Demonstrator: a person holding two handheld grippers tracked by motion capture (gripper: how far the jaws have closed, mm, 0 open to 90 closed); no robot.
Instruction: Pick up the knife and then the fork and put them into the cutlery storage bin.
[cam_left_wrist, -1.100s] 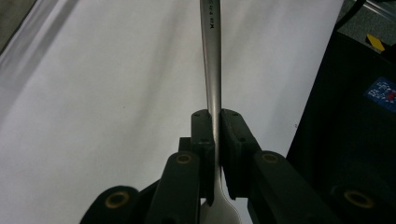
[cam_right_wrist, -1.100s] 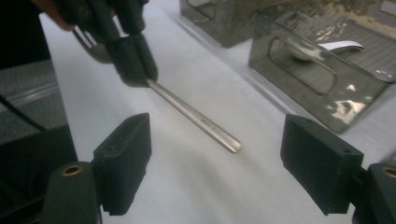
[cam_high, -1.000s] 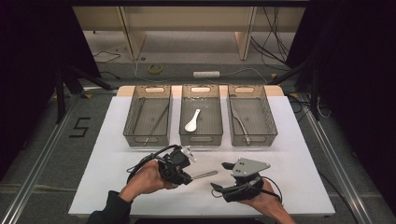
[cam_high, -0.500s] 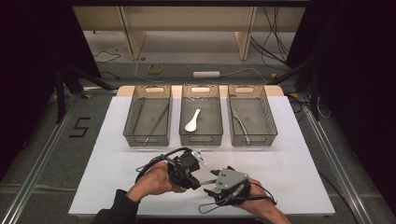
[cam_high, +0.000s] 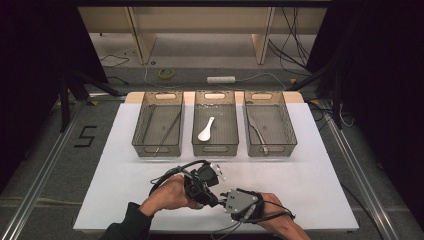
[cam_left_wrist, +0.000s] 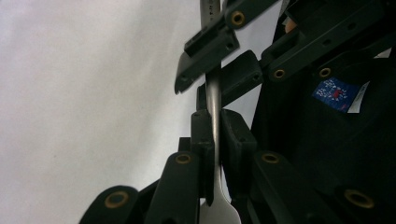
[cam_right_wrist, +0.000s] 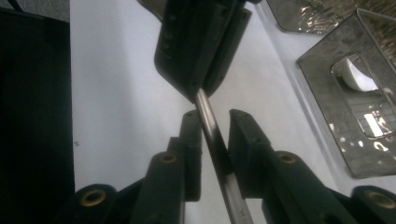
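Handover above the white table (cam_high: 320, 165), near its front edge: the left gripper (cam_left_wrist: 215, 140) clamps a metal utensil handle (cam_left_wrist: 214, 93); the right gripper (cam_right_wrist: 215, 135), jaws just closing, straddles it without clear pad contact. Early release by the left gripper risks dropping it; misaligned jaws risk twisting.

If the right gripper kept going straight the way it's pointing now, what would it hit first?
Most likely the left gripper: it sits directly ahead of the right gripper, clamped on the same metal utensil handle that runs between both. Depth is hard to judge, but they look nearly touching.
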